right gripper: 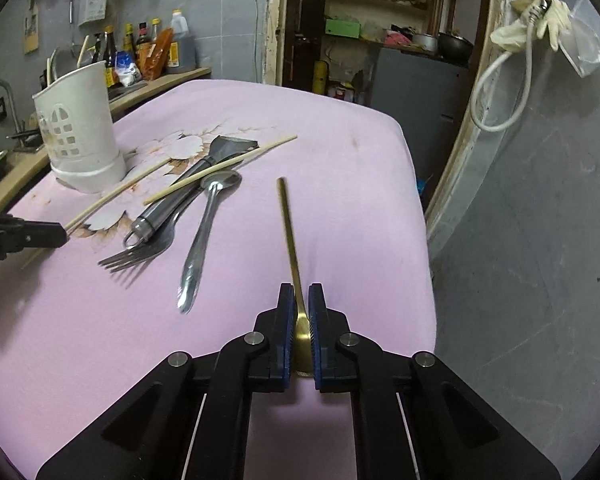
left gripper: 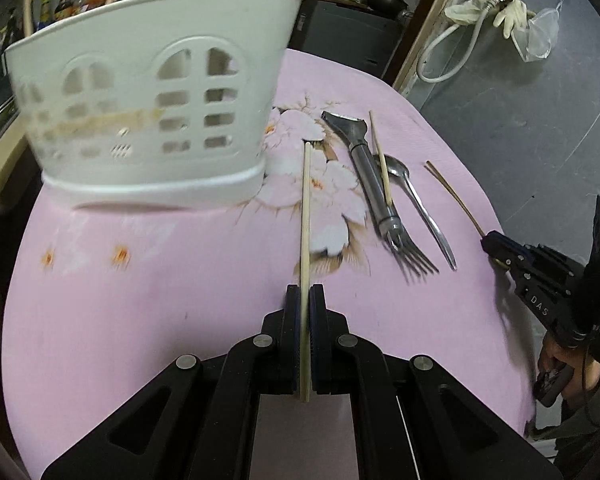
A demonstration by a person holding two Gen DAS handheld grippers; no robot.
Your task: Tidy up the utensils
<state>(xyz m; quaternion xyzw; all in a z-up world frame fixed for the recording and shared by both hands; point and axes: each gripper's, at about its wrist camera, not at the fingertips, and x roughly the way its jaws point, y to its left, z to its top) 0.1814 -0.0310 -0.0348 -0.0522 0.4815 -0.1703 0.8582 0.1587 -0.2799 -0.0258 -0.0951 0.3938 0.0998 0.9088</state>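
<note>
Setting: pink floral cloth [right gripper: 340, 152] over worktop, kitchen shelves behind.
Left gripper [left gripper: 305, 294]: jaws closed tight on wooden chopstick [left gripper: 305, 208], pinched near one end, probably for a lengthwise drop into the holder.
Chopstick axis: pointed straight ahead toward white utensil holder [left gripper: 148, 100].
Right gripper [right gripper: 300, 294]: jaws narrowed on gold spoon [right gripper: 289, 232], bowl between them, handle pointed away.
Left lying: peeler [right gripper: 204, 176], fork [right gripper: 140, 254], steel spoon [right gripper: 204, 236], second chopstick [right gripper: 220, 168] across them.
</note>
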